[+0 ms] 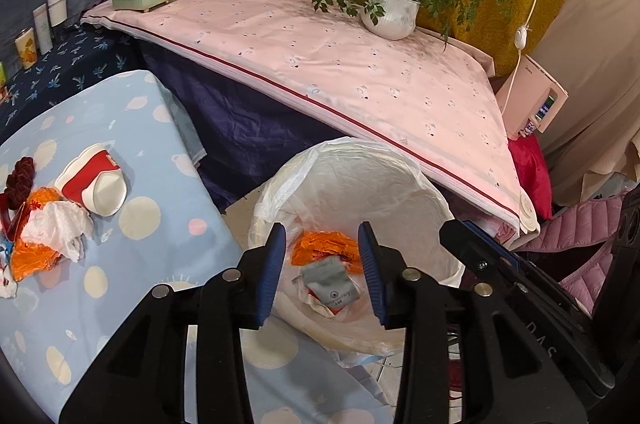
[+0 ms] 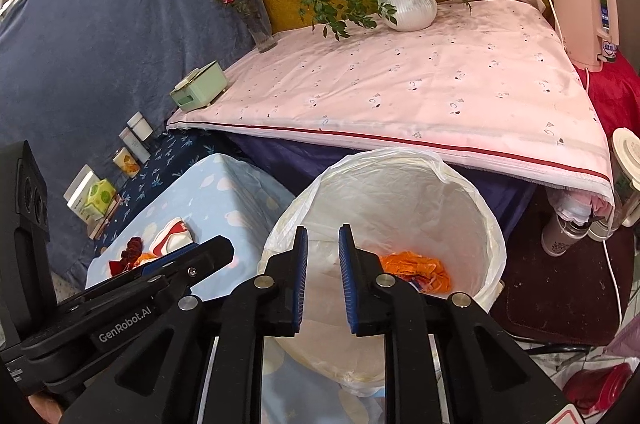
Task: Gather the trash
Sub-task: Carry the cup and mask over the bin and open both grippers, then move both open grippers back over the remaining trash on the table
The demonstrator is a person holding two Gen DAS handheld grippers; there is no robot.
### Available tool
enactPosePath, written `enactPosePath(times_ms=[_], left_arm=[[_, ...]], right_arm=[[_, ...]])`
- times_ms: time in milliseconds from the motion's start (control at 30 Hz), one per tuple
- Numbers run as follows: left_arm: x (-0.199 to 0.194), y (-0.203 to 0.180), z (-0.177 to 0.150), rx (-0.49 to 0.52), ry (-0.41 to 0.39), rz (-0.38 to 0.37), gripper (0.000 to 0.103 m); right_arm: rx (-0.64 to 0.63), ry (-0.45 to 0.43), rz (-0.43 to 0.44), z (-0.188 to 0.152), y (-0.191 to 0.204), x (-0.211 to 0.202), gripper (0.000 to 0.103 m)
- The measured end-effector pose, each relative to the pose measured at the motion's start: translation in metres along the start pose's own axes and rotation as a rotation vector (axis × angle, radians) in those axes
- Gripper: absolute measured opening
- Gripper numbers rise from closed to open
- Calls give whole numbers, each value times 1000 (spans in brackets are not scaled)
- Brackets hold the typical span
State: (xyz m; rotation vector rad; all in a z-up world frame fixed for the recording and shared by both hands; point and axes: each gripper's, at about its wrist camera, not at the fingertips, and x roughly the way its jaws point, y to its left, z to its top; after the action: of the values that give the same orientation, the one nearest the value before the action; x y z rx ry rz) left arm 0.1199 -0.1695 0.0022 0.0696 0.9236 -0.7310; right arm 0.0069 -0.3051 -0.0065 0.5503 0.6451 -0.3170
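Both grippers hang over the bin (image 1: 420,184), left gripper (image 1: 322,272) with jaws wide and empty, right gripper (image 2: 323,276) narrow and empty. Wrappers (image 1: 326,252) lie inside; more trash (image 1: 52,224) waits on the bench (image 1: 160,264), so reach back left.

Thin crinkled plastic, cloth and matt black tools

The bin liner (image 1: 360,180) is glossy, wrinkled plastic film; beside it, smooth printed cloth covers the worktop (image 1: 168,248); the tongs (image 1: 323,274) are matt black plastic with ribbed blue pads (image 1: 276,272).
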Motion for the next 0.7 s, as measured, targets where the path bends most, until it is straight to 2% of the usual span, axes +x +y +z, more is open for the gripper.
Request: enactPosePath(times_ms=[233, 367, 700], left_arm=[[-11, 16, -3, -30, -21, 30, 37], [-20, 30, -6, -58, -40, 60, 50], [-43, 87, -21, -165, -65, 144, 52]], right_arm=[[-26, 3, 15, -2, 14, 0, 24], [-48, 8, 26, -4, 26, 1, 31], [-114, 37, 73, -15, 71, 11, 34]])
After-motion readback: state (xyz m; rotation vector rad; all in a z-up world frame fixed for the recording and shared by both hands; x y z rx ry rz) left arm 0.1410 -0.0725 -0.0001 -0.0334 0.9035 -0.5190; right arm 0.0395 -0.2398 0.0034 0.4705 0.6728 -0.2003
